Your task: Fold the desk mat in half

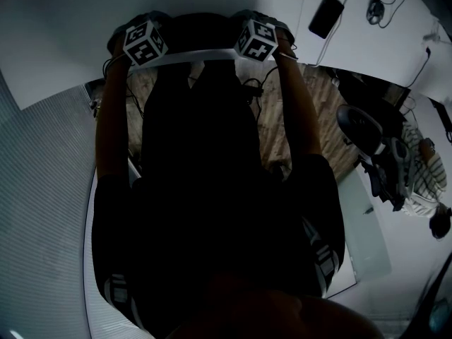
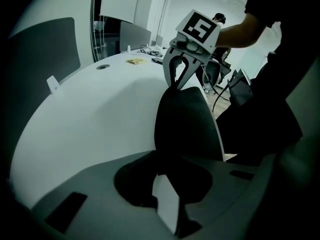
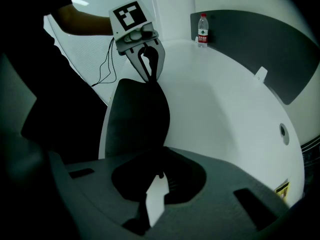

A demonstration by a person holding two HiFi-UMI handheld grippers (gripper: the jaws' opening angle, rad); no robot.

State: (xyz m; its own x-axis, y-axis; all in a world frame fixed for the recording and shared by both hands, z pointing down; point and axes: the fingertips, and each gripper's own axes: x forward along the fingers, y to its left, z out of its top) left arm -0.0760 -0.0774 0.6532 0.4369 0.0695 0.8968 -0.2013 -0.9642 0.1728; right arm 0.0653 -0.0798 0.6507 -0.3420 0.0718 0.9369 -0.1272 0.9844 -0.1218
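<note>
Both tools were clamped on the task's thing. The left gripper [image 2: 167,206] had its jaws nearly together on a corner of the black flexible desk mat with a pale underside [image 2: 185,124]. A pale sliver of the mat showed between them. The right gripper [image 3: 154,201] was pinched just as narrow on the other corner of the same edge.

The mat was off the white curved table [image 2: 100,114] along that edge and bowed in a dark curve from one gripper to the other. In the head view it seemed to hang over the table's near edge in front of the person, though it was hard to separate from the dark clothing there.

The two-corner hold probably kept the lifted edge straight so it could be carried across to the opposite edge and meet it squarely. The fold looked not yet made, as no doubled layer lay on the table.

A clear plastic water bottle with a red label [image 3: 202,29] stood well apart, out of the way.
</note>
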